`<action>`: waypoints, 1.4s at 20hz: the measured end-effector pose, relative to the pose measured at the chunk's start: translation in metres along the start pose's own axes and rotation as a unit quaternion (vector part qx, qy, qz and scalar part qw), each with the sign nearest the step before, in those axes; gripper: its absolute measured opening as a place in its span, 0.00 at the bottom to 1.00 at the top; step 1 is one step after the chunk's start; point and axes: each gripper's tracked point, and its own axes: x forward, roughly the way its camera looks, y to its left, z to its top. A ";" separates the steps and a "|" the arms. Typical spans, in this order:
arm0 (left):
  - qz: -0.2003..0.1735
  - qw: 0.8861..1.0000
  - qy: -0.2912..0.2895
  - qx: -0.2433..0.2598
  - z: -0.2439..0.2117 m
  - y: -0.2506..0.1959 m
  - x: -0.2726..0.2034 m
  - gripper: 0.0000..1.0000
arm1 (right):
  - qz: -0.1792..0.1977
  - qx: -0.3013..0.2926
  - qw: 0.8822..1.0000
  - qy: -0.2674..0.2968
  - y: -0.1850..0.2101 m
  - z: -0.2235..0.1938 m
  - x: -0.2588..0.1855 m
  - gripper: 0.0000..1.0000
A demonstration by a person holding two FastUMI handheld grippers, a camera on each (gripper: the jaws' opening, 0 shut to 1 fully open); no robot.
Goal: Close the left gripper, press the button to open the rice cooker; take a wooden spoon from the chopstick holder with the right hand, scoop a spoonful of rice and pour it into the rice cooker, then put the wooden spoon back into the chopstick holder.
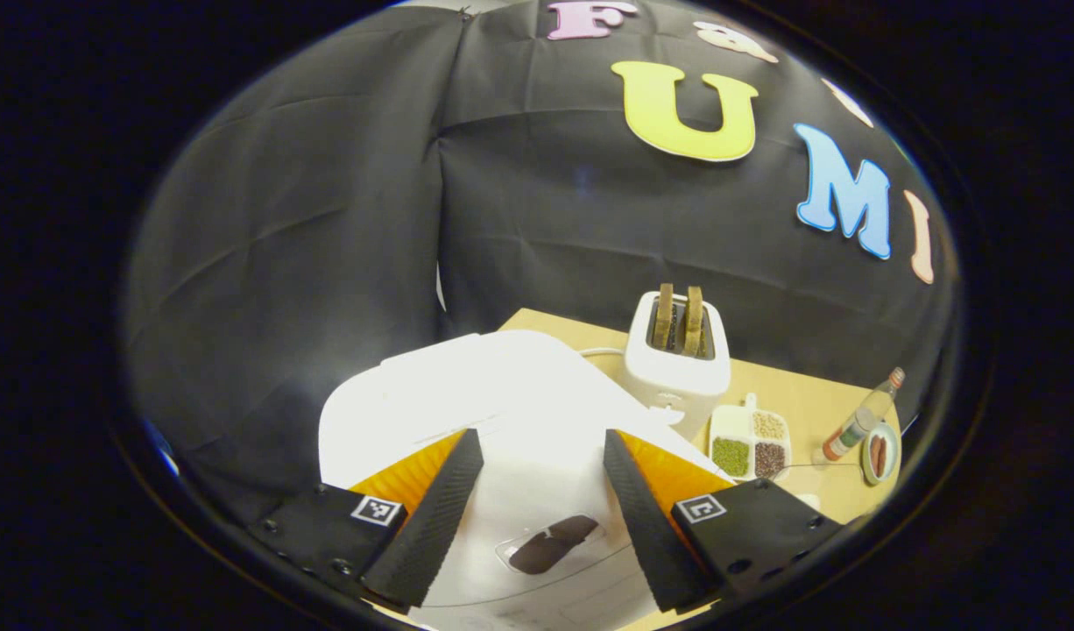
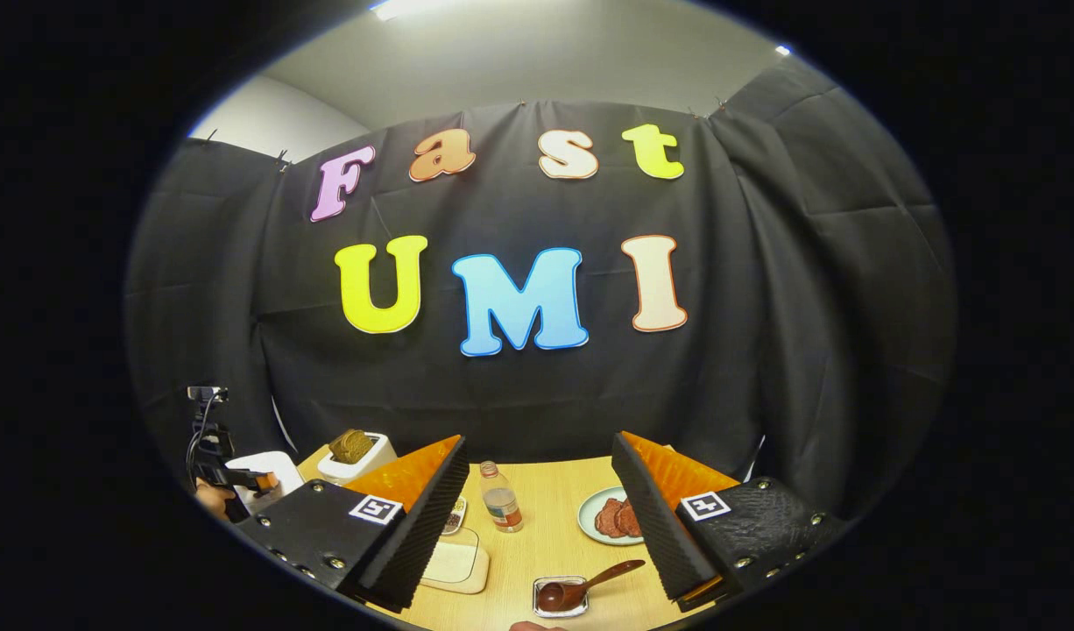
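Left gripper (image 1: 537, 517) hovers over the white rice cooker (image 1: 502, 412), jaws spread wide and holding nothing; the lid is down, and a dark oval patch, probably the button (image 1: 553, 544), lies between the 2 fingers near the cooker's front. The lid-down state fits either before opening or after reclosing. Cooker sits at the table's (image 1: 800, 394) left end, a toaster (image 1: 677, 350) with 2 bread slices just behind it, a 4-part tray of grains (image 1: 752, 443) beside that. Right gripper (image 2: 537, 526) is raised above the table's near edge, jaws wide open, empty. Wooden spoon (image 2: 589, 585) rests bowl-down in a small clear dish (image 2: 560, 596) at the near edge, handle angled up and right. Judgement: spoon is light, stiff, smooth; best held mid-handle. Button likely needs a firm press with closed tips.
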 end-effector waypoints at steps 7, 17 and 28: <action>-0.020 1.000 0.020 0.000 0.005 0.000 -0.001 0.99 | 0.006 0.003 1.000 -0.003 0.003 0.001 -0.009 1.00; -0.084 0.982 -0.166 -0.002 0.119 -0.040 -0.118 0.96 | -0.002 -0.001 1.000 -0.026 -0.003 0.018 -0.019 0.99; -0.159 0.932 -0.324 0.036 0.167 -0.133 -0.335 0.96 | 0.022 -0.011 0.998 -0.060 0.035 0.048 -0.036 0.99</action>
